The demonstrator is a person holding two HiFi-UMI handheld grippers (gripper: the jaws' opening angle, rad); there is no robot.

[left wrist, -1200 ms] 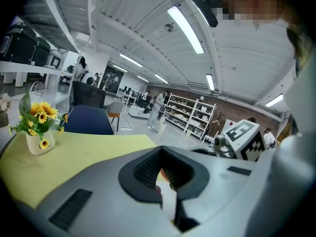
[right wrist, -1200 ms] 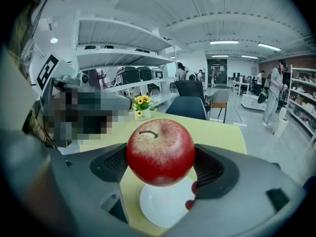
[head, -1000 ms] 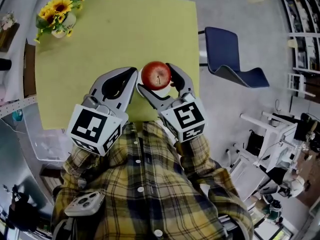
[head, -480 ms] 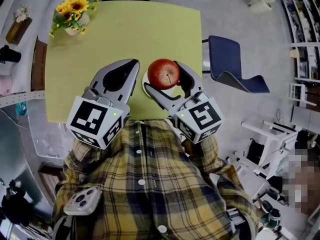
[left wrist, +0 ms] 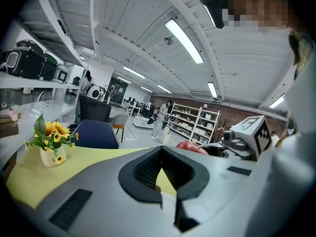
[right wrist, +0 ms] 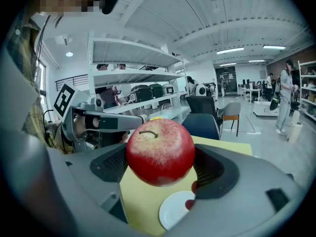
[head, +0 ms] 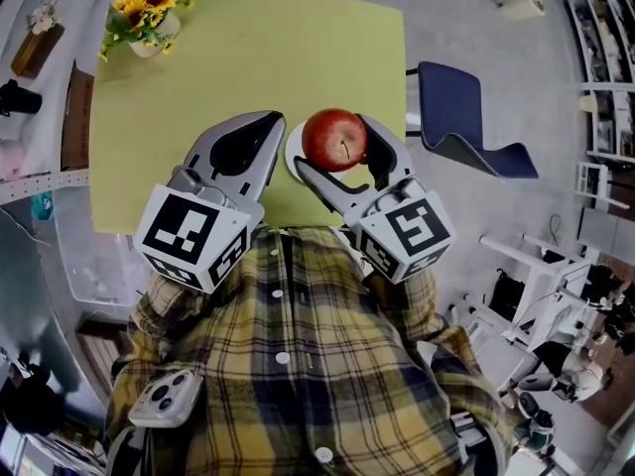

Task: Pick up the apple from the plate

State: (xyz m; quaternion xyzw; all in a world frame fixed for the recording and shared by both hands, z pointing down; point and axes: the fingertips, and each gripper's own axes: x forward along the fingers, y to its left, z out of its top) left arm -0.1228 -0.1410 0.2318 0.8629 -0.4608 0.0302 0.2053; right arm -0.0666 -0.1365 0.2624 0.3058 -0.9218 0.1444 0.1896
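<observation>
In the grey right claw (head: 337,145), the apple (right wrist: 160,152) is deep red, speckled paler and yellowish round the stem. Beneath that claw are a white plate (right wrist: 175,209) and a yellow-green counter (head: 248,58). The left claw (head: 266,132) is grey too; its cube (head: 190,238) bears black-and-white square markers. Behind both claws, the shirt (head: 298,365) is plaid, yellow and what looks like dark blue. Beyond the left claw, the sunflowers (head: 149,8) are yellow.

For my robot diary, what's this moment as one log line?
right gripper: shut on round red apple | apple: held above small white plate | left gripper: shut, empty
</observation>
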